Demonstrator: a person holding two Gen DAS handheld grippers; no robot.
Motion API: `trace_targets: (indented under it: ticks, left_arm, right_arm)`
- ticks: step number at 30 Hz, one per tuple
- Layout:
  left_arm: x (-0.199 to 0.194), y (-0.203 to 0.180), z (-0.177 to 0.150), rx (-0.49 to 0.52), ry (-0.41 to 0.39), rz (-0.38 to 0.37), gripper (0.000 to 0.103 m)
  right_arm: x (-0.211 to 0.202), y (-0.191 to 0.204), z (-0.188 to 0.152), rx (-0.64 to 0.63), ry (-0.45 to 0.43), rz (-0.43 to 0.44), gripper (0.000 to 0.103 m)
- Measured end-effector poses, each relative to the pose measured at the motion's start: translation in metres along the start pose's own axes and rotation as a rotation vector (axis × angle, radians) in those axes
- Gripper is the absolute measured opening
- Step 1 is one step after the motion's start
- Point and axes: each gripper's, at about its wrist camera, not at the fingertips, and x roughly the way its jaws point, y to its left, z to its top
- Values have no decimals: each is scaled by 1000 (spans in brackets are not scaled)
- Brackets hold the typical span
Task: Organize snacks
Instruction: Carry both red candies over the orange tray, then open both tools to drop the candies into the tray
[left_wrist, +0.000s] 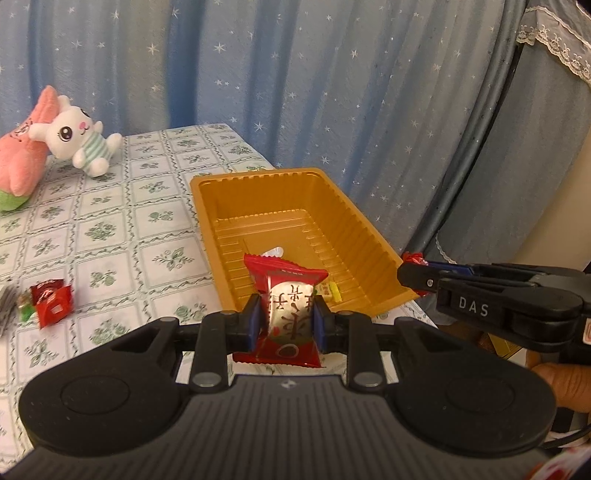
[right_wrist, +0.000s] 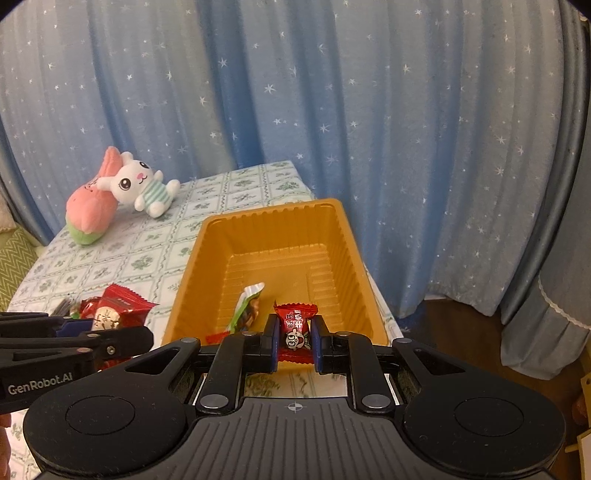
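**Both hands loaded at the tray's near edge**

Right now each gripper carries a snack toward the gold tray (right_wrist: 343, 236), which sits at the right-hand corner of the table (left_wrist: 110, 229). The left gripper (left_wrist: 286, 319) has its fingers pinching a red-and-white packet (left_wrist: 290, 314) across its middle, the packet upright and hanging over the near wall of the tray. The right gripper (right_wrist: 293, 338) has its fingers pressed onto a small red candy (right_wrist: 295, 326), also poised at the near rim.

Inside the tray lie a green-and-white wrapped snack (right_wrist: 245, 308) and, near the front wall, a small yellow-tipped piece (left_wrist: 330, 290). More red wrappers (left_wrist: 51, 301) wait on the table to the left, well apart from the tray. A plush rabbit (left_wrist: 79, 138) rests at the far end and plays no part.

To drop cleanly, I would carry each snack past the front wall so it hangs over the bare floor of the tray, not over the rim, before spreading the fingers. The tray looks light and thin, so a nudge to its wall could slide it toward the table edge. Releasing one hand at a time, with the two grippers kept apart, should avoid a clash over the narrow opening.
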Motion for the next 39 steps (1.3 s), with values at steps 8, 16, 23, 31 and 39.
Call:
trace_targets:
  ticks: [8, 16, 23, 31, 39]
  left_arm:
    - [34, 5, 15, -12, 23, -14, 25]
    - [58, 8, 22, -33, 32, -8, 25]
    - [61, 16, 17, -34, 33, 10, 33]
    - [42, 28, 0, -67, 34, 34, 33]
    - [26, 32, -13, -70, 20, 62, 42]
  right_arm:
    - [20, -9, 13, -2, 0, -11, 18]
    - [30, -12, 18, 2, 3, -9, 18]
    - [36, -14, 16, 9, 17, -9, 18]
    - [42, -14, 19, 31, 23, 20, 18]
    - [55, -7, 30, 41, 1, 81, 18]
